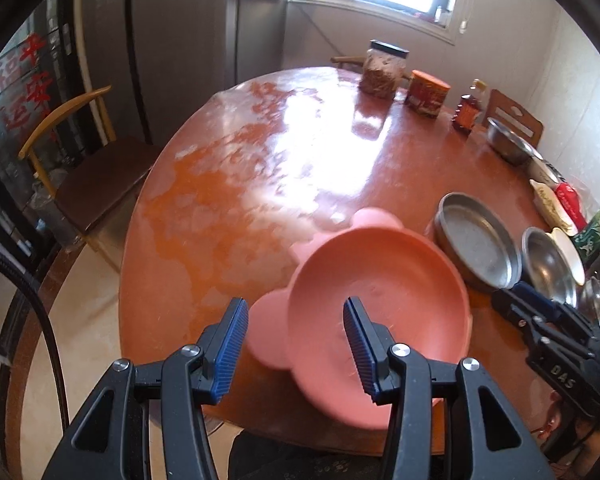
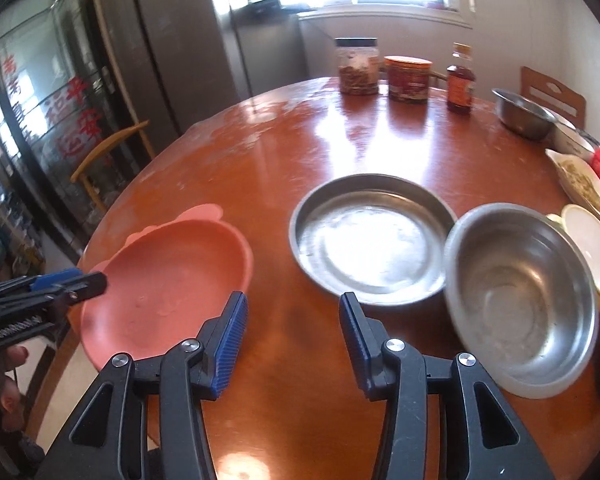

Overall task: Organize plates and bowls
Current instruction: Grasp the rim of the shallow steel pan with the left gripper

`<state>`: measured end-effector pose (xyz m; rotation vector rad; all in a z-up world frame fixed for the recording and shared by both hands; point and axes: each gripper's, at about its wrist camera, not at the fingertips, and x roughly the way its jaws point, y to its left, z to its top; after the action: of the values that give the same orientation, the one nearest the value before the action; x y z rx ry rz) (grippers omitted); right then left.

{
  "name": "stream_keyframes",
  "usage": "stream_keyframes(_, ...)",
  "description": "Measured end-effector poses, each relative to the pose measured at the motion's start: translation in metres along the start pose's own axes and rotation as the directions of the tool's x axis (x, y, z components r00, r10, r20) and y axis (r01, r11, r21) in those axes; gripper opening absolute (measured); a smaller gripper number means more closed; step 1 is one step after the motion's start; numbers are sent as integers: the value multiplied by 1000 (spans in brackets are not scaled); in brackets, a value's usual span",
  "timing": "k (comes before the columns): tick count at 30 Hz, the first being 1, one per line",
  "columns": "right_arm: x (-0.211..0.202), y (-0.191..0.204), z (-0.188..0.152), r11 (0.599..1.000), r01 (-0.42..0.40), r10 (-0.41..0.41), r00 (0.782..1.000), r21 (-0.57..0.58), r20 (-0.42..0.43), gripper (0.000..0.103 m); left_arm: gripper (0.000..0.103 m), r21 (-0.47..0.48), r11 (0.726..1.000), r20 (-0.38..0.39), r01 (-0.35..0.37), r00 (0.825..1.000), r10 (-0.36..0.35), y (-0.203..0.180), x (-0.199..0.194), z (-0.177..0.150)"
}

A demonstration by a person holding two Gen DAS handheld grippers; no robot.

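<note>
A pink plate [image 1: 380, 292] with rounded ears lies at the near edge of the round brown table [image 1: 260, 152]. My left gripper [image 1: 298, 344] is open and straddles the plate's near rim, one finger over the inside and one outside by an ear; the pads do not press on it. From the right wrist view, the left gripper [image 2: 80, 284] reaches over the pink plate [image 2: 168, 280] at its left rim. My right gripper [image 2: 292, 340] is open over bare table, with nothing between its fingers. A flat steel pan [image 2: 372, 236] and a tilted steel bowl [image 2: 520, 304] lie just beyond it.
A white bowl [image 2: 592, 248] sits behind the tilted steel bowl. Another steel bowl [image 2: 524, 114], two jars [image 2: 358, 66] [image 2: 408, 78] and a bottle [image 2: 460, 80] stand at the far side. Packets line the right edge. A wooden chair [image 1: 96, 176] stands left of the table.
</note>
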<state>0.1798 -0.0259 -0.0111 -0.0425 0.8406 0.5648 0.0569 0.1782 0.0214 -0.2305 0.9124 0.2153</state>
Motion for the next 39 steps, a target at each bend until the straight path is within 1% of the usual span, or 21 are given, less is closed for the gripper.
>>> stream_keyframes(2,0,-8,0,1000,9,-9,1000,24,-1,49,50,47,999,7,17,1000,-18,-17,-1,16)
stream_keyframes(3,0,-11,1,999,15,-15,1000,35,-6,49,50,78,996,15,36,999,-38,-27,0,25)
stream_keyframes(7,0,-12,-2,999,12,-12,1000,49,-14,49,50,173,977,-12,124,992,-124,-70,14,61)
stream_keyframes(10,-1,-14,-4,998,1,0,1000,63,-18,49,50,222,966,-62,134,990,-123,-101,41,81)
stream_keyframes(13,0,-16,-6,997,6,-4,1000,71,-28,49,50,252,957,-134,145,984,-114,-124,70,89)
stream_keyframes(15,0,-19,-8,996,-1,4,999,88,-32,49,50,276,954,-162,120,984,-77,-135,85,89)
stream_keyframes(16,0,-20,-9,996,2,1,999,91,-34,49,50,289,950,-168,122,983,-75,-140,92,90)
stream_keyframes(18,2,-23,-10,994,7,-3,999,109,-36,49,50,287,952,-189,110,980,-56,-144,104,92)
stream_keyframes(22,5,-29,-10,989,3,3,999,151,-39,49,50,281,947,-234,156,968,-90,-150,120,93)
stream_keyframes(25,9,-31,-10,984,2,6,999,177,-43,49,49,288,947,-253,139,965,-65,-152,133,93)
stream_keyframes(26,9,-31,-9,983,3,4,999,184,-41,49,46,292,946,-259,137,964,-60,-153,136,92)
stream_keyframes(28,10,-33,-9,980,4,2,1000,201,-31,49,37,293,944,-272,154,960,-72,-154,142,91)
stream_keyframes(29,9,-33,-9,978,3,2,1000,208,-25,50,32,305,941,-259,146,964,-66,-156,142,91)
stream_keyframes(30,9,-33,-8,978,9,-4,1000,210,-23,50,25,320,936,-259,144,964,-59,-158,143,90)
stream_keyframes(31,9,-33,-6,977,14,-10,1000,214,-20,50,24,331,933,-256,142,965,-57,-159,142,89)
stream_keyframes(33,9,-33,-4,972,27,-22,1000,232,-22,52,16,345,926,-258,153,964,-63,-161,142,88)
stream_keyframes(35,8,-32,-4,972,30,-25,999,232,-23,56,14,369,917,-252,150,966,-57,-163,140,85)
stream_keyframes(39,7,-36,-6,968,37,-28,999,246,-40,56,12,404,903,-249,150,967,-49,-163,134,79)
